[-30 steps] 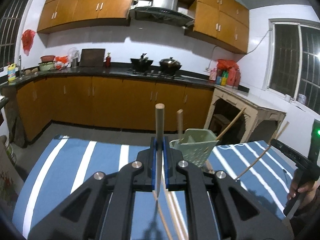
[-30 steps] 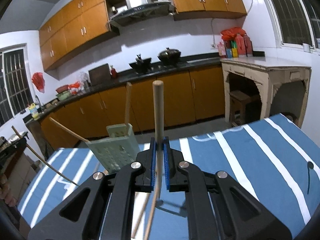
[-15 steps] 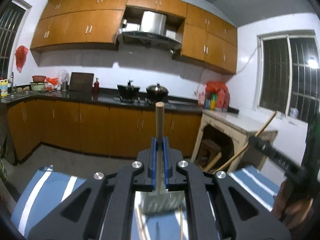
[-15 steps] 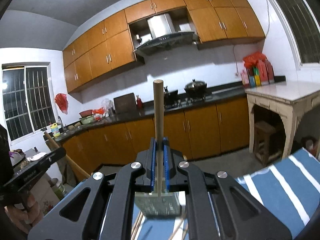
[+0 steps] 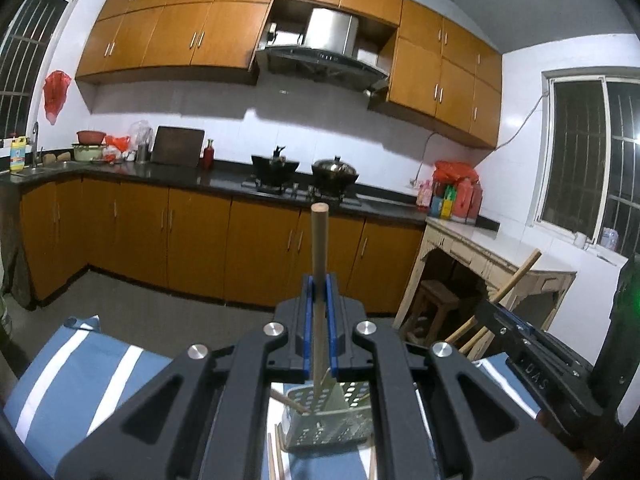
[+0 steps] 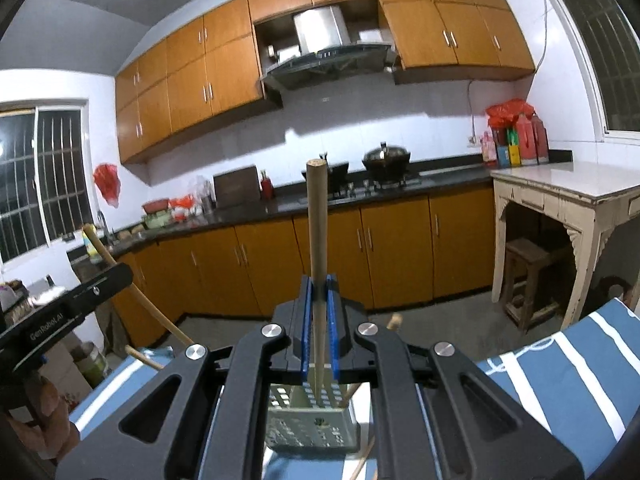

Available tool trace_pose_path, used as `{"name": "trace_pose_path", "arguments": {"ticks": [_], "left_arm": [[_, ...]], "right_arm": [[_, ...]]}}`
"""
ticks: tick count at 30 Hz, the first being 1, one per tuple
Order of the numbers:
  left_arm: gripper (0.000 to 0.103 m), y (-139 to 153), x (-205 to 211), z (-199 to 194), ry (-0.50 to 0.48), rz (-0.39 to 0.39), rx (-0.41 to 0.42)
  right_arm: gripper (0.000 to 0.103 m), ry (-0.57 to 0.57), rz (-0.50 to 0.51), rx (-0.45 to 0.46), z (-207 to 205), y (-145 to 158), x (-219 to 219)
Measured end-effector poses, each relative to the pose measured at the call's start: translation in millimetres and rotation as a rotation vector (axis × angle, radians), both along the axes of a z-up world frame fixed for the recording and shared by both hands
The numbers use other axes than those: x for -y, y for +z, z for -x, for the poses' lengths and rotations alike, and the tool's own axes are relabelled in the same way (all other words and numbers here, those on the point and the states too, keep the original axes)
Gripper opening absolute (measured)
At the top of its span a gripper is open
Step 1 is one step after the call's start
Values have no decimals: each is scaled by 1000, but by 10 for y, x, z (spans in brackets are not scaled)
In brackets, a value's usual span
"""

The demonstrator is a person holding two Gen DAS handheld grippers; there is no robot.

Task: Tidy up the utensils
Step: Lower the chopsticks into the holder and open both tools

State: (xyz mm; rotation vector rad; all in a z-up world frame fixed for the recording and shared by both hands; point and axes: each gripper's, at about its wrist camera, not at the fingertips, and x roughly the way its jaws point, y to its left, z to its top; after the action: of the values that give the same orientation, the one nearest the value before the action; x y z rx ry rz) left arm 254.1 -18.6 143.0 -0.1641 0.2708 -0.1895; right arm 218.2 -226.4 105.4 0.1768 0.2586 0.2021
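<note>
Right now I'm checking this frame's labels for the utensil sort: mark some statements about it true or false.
1. The left tool is clamped on a wooden chopstick. True.
2. The right tool is empty. False: it grips a wooden stick.
3. The perforated basket lies below the left tool. True.
4. The basket is empty. False: sticks already lean inside.
5. The tablecloth is plain red. False: blue with white stripes.

A pale green basket [image 5: 326,424] with lots of small holes stands on the striped blue cloth. Thin wooden sticks, probably chopsticks [image 5: 288,400], lean inside it. One long chopstick [image 5: 319,280] stands straight up, and another chopstick [image 6: 317,264] stands straight up too.
</note>
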Motion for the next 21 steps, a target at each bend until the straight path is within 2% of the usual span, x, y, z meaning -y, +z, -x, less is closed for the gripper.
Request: {"name": "trace_pose_path", "arguments": {"ticks": [4,8,10,13,18,21], "left_arm": [[8,-124,-3,-76,-9,-9,-49],[15,-146,-42,-35,0,-11,-59],[20,-129,-87,17,4,-5,-54],[26,-91,-143,129,12,1,-42],[30,-92,-294,417,30,-13,-37],[32,-181,-404,614,46,-22,-52]], "right_arm": [[9,8,12,-56,-12,-120,-20],[10,3,10,-71,34,-122,42],[14,-6,-2,-72,106,-100,101],[25,-15,-11,-59,209,-60,181],[25,-20,-14,-61,447,-65,274],[25,-32,8,-92,581,-194,335]]}}
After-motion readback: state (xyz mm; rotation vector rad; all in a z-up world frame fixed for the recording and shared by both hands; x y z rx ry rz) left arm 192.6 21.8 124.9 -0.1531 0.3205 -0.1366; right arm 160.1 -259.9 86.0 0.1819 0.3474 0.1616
